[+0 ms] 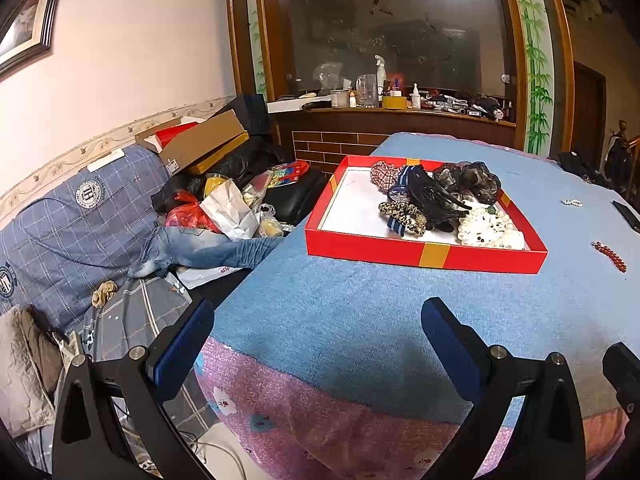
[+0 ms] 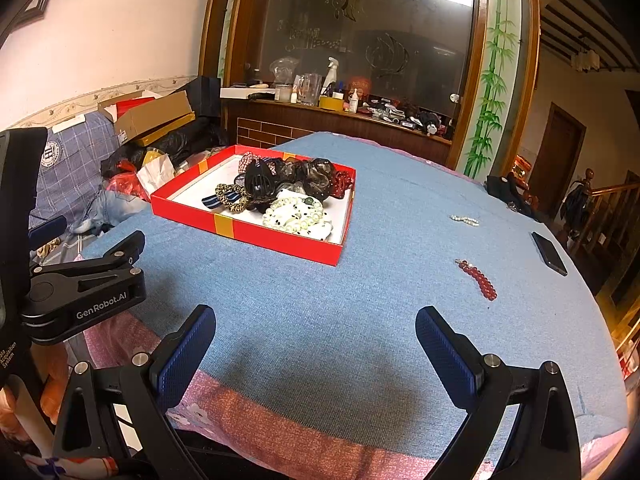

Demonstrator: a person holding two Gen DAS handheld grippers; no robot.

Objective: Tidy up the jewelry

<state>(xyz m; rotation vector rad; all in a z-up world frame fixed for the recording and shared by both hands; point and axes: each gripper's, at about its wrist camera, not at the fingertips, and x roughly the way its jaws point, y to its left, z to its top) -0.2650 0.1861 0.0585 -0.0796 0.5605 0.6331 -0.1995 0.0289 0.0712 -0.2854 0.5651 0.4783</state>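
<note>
A red box lid (image 1: 400, 254) (image 2: 280, 240) sits on the blue tablecloth and holds scrunchies, a black hair claw (image 2: 260, 184) and white bead bracelets (image 1: 490, 230) (image 2: 296, 214). A red bead bracelet (image 1: 610, 255) (image 2: 480, 280) and a small white pearl bracelet (image 1: 571, 202) (image 2: 465, 220) lie loose on the cloth to the right of the box. My left gripper (image 1: 318, 344) is open and empty, near the table's front edge. My right gripper (image 2: 316, 346) is open and empty, also near the front edge.
A black phone (image 2: 549, 253) lies near the table's right edge. A cluttered sofa (image 1: 100, 220) with boxes and bags stands to the left. A counter with bottles (image 1: 384, 96) is behind. The left gripper's body (image 2: 80, 284) shows at left in the right wrist view.
</note>
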